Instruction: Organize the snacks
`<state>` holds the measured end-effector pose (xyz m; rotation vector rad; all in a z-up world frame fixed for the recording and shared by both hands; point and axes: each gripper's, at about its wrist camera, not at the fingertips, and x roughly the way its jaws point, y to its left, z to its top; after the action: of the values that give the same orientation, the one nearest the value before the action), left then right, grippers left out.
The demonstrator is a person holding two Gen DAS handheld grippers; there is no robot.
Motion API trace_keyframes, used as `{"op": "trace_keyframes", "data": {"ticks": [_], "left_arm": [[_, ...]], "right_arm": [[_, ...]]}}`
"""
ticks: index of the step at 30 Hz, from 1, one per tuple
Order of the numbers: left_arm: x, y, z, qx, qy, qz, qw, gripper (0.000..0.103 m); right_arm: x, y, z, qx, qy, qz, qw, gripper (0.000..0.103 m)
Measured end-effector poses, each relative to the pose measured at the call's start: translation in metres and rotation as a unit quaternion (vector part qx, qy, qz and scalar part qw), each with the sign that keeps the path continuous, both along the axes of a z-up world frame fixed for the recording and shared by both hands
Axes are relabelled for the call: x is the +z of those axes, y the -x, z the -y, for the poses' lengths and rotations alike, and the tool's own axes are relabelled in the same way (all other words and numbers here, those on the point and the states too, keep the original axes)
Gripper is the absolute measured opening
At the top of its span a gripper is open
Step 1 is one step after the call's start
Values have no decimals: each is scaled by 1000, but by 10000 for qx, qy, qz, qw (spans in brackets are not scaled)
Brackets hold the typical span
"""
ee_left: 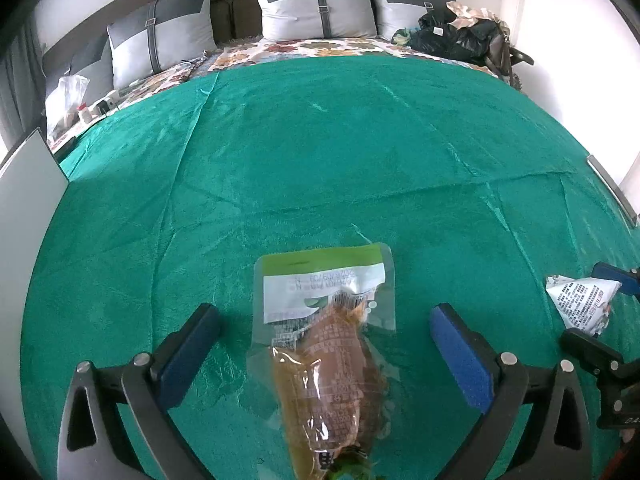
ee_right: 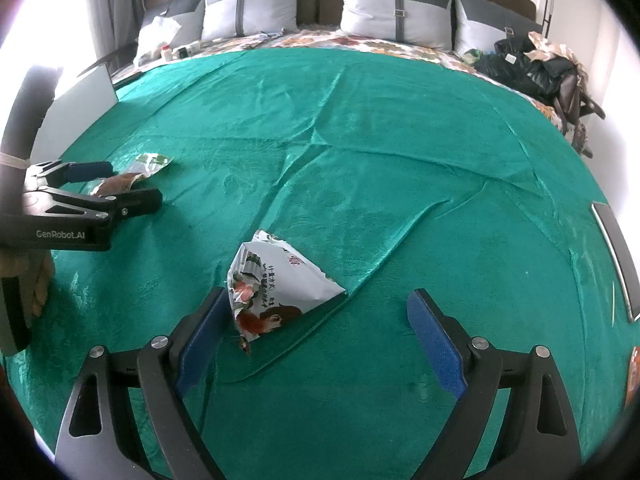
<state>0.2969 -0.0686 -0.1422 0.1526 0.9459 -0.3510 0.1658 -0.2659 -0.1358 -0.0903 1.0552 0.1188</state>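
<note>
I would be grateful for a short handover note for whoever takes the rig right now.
Left tongs: open, astride the clear brown snack packet lying on the green blanket; pads not pressing it.
Right tongs: open, over the white printed snack packet, which sits close against the left finger; not gripped.
Done: nothing visibly gathered; the two packets lie apart.
Left: grip each packet and bring them together. No container is visible.
</note>
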Motion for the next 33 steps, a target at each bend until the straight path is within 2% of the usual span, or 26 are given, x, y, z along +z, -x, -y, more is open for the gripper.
{"op": "trace_keyframes", "data": {"ticks": [20,33], "left_arm": [[-1,0,1,17,3,3,10000,103],[-4,-2,-1,215,6,4,9998,103]], "right_arm": [[0,-1,0,1,2,1,10000,91],[0,-1,0,5,3,1,10000,91]]}}
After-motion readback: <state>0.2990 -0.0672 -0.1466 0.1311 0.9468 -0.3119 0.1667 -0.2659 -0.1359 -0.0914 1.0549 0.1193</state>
